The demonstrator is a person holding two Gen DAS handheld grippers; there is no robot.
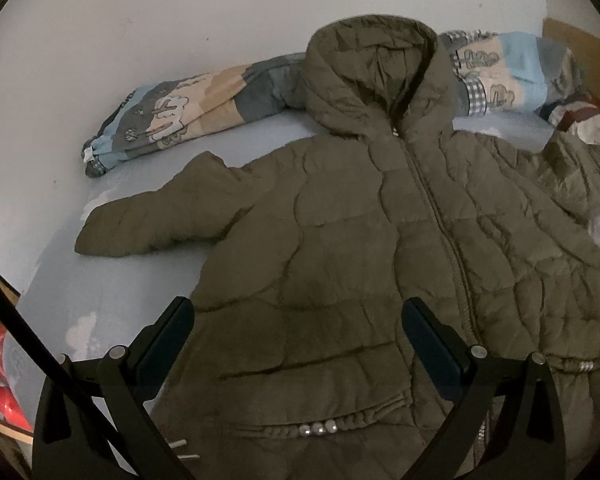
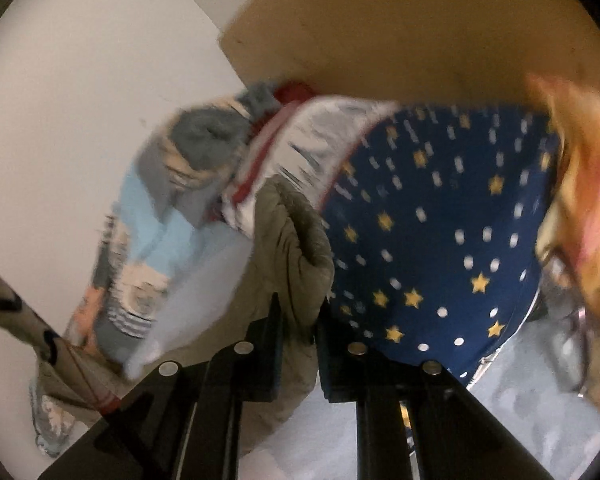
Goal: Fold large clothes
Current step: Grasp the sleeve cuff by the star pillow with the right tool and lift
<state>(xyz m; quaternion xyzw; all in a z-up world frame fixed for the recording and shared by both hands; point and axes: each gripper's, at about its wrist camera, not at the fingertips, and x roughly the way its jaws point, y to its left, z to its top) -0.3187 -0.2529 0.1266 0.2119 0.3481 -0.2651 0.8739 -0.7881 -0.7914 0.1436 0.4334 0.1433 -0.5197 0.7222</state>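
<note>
An olive padded jacket (image 1: 380, 248) lies front-up and zipped across a pale blue bed sheet (image 1: 112, 288), hood (image 1: 372, 80) at the far end and hem nearest the camera, as the first fold gets under way. The left gripper (image 1: 296, 332) hangs over the lower left panel with its fingers spread wide and nothing between them. The right gripper (image 2: 298, 344), seen only in its own blurred view, has its fingers drawn close around a bunch of the same olive fabric, apparently the cuff (image 2: 296, 236) of the jacket's right sleeve.

The step in hand looks like the sleeve fold: the right sleeve (image 1: 580, 168) is gripped, while the left sleeve (image 1: 148, 220) stays spread out to the left, flat on the sheet and untouched. The next move probably calls for carrying the held cuff across the chest without dragging the body askew, then taking the left sleeve the same way.

The jacket is thick and quilted, with wavy stitched channels, a centre zip (image 1: 436, 200) closed to the collar and a row of pale studs (image 1: 320, 426) by a pocket near the hem. Its bulk suggests folds will spring back unless pressed. A patterned quilt (image 1: 172, 120) is rolled along the far edge behind the hood, and a star-print pillow (image 2: 440, 240) sits just beside the held cuff.
</note>
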